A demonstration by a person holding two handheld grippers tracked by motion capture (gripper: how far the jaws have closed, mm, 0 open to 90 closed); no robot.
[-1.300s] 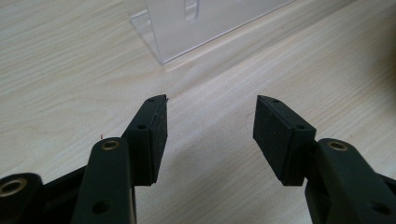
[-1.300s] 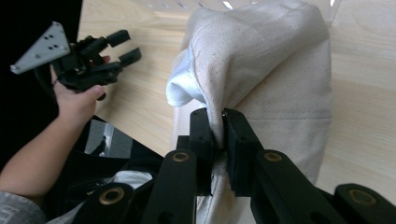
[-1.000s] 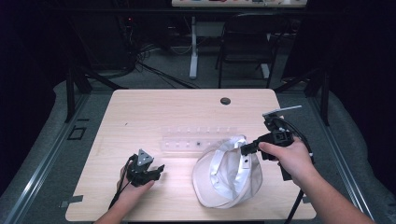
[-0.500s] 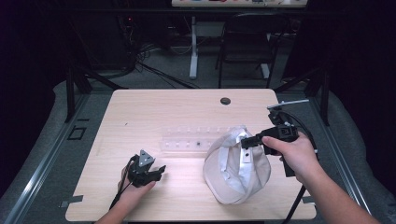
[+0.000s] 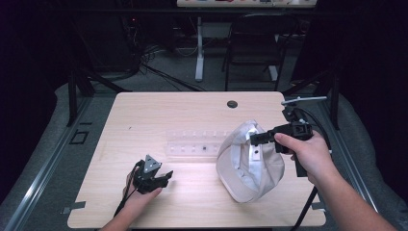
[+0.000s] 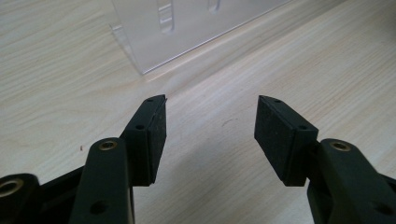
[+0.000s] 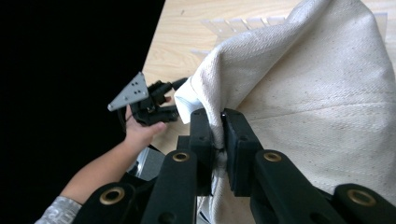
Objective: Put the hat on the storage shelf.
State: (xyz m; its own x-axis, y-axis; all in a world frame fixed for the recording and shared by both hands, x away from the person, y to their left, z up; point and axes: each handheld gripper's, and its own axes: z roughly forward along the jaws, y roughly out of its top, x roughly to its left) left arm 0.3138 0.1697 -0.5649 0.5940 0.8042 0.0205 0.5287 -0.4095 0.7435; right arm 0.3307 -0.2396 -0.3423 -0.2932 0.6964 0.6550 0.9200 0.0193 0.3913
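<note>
A cream fabric cap hangs at the right of the wooden table, its lower side still on the tabletop. My right gripper is shut on the cap's edge and holds it up, with the cloth pinched between the black pads. My left gripper rests low near the table's front left, open, with bare wood between its pads. It also appears far off in the right gripper view as the left gripper in a hand.
A clear plastic tray lies flat at the table's middle, just left of the cap. A dark round hole sits near the table's far edge. A chair and cables stand on the floor beyond.
My right gripper has risen and drifted right with the cap, which went from lying spread on the table to hanging bunched. The left gripper has kept still.
</note>
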